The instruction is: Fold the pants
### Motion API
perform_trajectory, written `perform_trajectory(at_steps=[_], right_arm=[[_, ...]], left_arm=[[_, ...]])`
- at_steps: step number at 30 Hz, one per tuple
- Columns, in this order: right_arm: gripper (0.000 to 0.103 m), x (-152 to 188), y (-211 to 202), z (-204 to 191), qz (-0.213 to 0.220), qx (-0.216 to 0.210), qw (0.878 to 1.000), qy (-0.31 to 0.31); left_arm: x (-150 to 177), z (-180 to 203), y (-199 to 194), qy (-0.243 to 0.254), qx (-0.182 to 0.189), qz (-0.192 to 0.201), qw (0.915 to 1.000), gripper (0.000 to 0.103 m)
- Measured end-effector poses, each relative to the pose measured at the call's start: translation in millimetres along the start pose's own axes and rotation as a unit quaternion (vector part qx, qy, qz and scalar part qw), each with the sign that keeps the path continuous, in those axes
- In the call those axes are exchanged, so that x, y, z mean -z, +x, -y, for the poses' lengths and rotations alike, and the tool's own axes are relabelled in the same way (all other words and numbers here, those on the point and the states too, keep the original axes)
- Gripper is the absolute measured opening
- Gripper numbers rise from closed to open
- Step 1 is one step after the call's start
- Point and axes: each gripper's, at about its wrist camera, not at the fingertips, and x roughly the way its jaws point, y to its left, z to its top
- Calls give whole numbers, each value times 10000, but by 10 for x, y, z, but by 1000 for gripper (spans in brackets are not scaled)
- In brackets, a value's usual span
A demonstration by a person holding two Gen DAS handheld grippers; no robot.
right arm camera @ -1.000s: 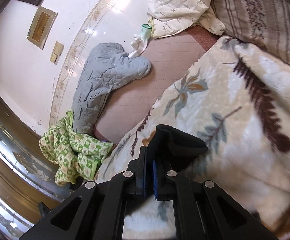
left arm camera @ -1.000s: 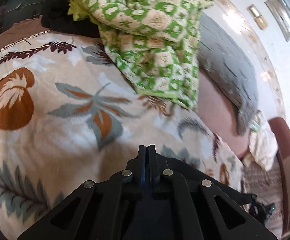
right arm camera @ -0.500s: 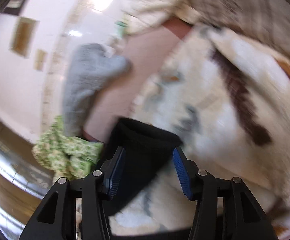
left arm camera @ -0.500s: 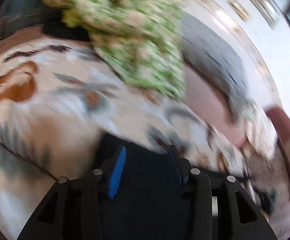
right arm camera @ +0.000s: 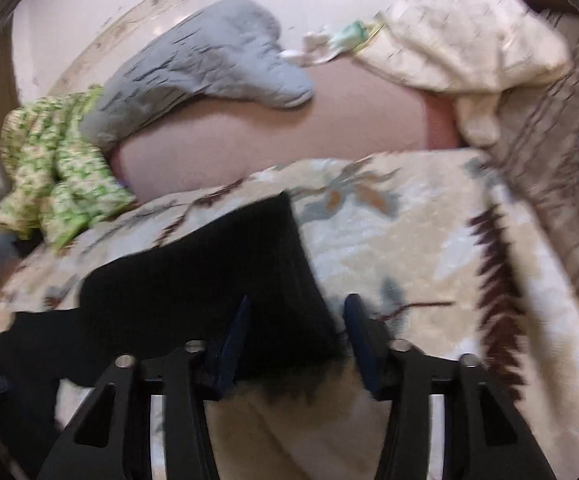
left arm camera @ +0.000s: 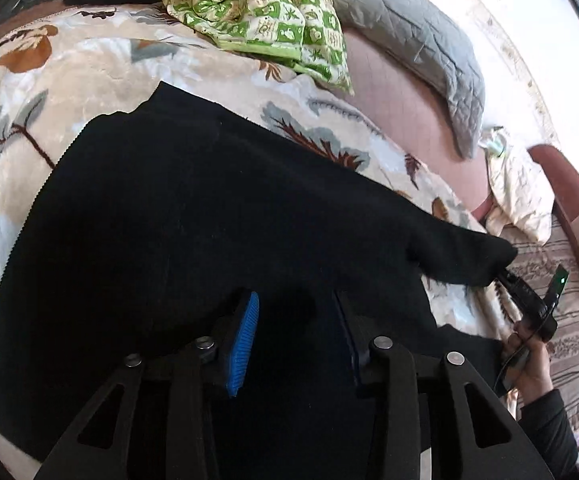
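Note:
Black pants [left arm camera: 193, 216] lie spread on a cream blanket with a leaf print [left arm camera: 101, 60]. My left gripper [left arm camera: 295, 312] is open above the middle of the pants, holding nothing. In the right wrist view the pants [right arm camera: 209, 272] lie folded over on the blanket [right arm camera: 429, 240]. My right gripper [right arm camera: 297, 316] is open just above the near right corner of the pants. In the left wrist view the right gripper [left arm camera: 529, 300] shows at the far right, at the pants' tip.
A green checked cloth [left arm camera: 257, 12] and a grey quilted pillow [left arm camera: 409, 40] lie at the back. A cream pillow [right arm camera: 469, 48] and a striped cover [right arm camera: 561, 168] lie to the right. The pink mattress [right arm camera: 289, 136] shows behind the blanket.
Both grippers were shut on the pants a second ago. Both have opened, let go and pulled back. The pants now lie on the blanket.

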Motion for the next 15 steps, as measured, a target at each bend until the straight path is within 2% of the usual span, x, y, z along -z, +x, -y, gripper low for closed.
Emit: perform_trajectory(at_steps=[1, 6, 8, 11, 12, 14, 15], right_arm=[[2, -17, -17, 36, -51, -224, 9997, 127], [2, -184, -609, 12, 452, -1319, 9888, 536], [2, -247, -903, -57, 562, -1504, 9849, 648], [2, -209, -1186, -42, 451, -1643, 9796, 1063], [2, -164, -1221, 0, 289, -1639, 9772, 1320], [2, -47, -1221, 141, 100, -1822, 9646, 1905], [2, -7, -1193, 200, 57, -1742, 9631, 2051]], left_arm=[[16, -2, 21, 52, 47, 82, 9999, 37], [169, -53, 55, 485, 86, 480, 9976, 38], [261, -94, 53, 558, 122, 531, 9970, 40], [297, -176, 38, 534, 224, 543, 9968, 40], [301, -199, 20, 513, 263, 546, 9968, 40], [278, -226, 11, 495, 312, 559, 9967, 40], [278, -236, 16, 505, 321, 566, 9966, 40]])
